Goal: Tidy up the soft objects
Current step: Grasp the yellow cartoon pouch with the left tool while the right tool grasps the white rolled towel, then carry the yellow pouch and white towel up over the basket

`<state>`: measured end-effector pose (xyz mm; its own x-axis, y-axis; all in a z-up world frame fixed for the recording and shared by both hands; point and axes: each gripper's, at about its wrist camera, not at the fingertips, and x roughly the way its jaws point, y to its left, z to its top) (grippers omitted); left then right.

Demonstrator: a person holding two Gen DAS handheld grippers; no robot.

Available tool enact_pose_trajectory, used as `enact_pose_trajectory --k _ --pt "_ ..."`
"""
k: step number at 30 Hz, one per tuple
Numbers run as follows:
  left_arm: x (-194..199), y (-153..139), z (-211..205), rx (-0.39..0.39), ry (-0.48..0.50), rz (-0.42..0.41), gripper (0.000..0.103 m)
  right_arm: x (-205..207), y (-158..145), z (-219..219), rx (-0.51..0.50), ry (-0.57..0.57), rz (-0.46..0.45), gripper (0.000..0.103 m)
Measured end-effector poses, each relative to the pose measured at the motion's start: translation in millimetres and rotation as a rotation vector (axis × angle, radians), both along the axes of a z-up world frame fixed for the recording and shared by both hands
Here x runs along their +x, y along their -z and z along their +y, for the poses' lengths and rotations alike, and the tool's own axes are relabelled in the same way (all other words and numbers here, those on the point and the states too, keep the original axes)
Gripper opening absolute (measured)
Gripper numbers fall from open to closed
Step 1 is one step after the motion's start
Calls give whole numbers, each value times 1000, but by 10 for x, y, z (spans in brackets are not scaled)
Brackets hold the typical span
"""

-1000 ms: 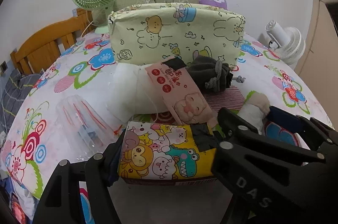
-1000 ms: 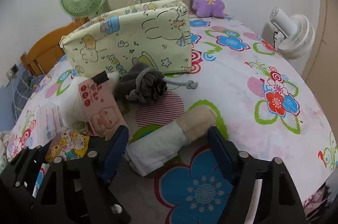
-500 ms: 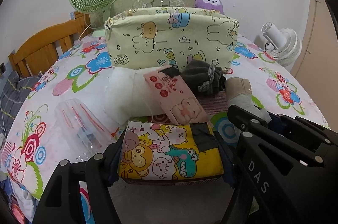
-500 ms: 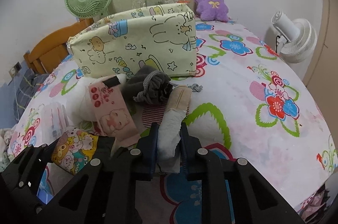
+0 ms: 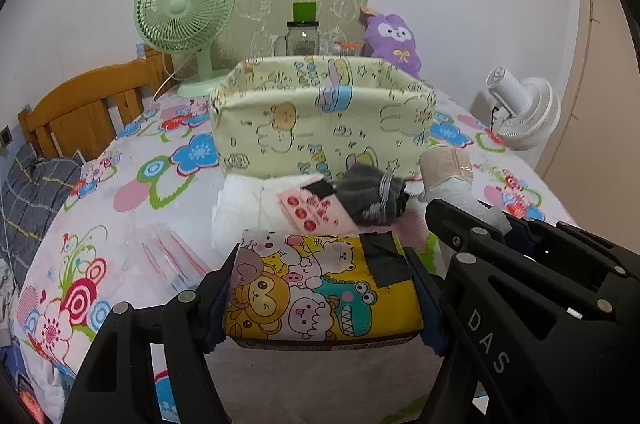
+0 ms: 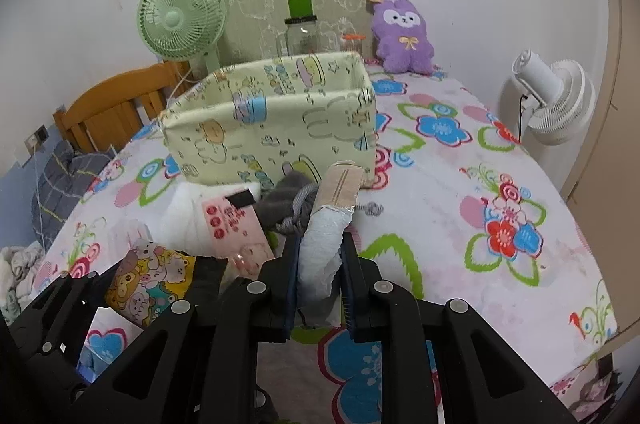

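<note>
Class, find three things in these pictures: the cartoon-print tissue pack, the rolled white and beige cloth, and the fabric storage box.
cartoon tissue pack (image 5: 320, 288), left wrist view, printed top face.
rolled cloth (image 6: 325, 236), right wrist view, white middle of the roll.
fabric storage box (image 5: 320, 131), left wrist view, front wall.

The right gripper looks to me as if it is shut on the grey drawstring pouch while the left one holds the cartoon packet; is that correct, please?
Not quite: the right gripper is shut on the white and beige roll, as the right wrist view shows. The grey drawstring pouch lies on the bed beside it. The left gripper does hold the cartoon packet.
</note>
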<state>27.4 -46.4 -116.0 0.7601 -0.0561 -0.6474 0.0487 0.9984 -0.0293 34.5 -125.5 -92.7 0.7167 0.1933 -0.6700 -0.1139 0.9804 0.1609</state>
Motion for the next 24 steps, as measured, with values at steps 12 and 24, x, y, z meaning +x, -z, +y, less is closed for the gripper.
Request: enact_pose_trajectory --k 12,24 --pt "4 -297 32 0 -2 -56 75 -19 -335 0 0 2 -60 21" --pt "39 -585 59 0 14 -96 75 8 -656 25 9 -20 -105 21"
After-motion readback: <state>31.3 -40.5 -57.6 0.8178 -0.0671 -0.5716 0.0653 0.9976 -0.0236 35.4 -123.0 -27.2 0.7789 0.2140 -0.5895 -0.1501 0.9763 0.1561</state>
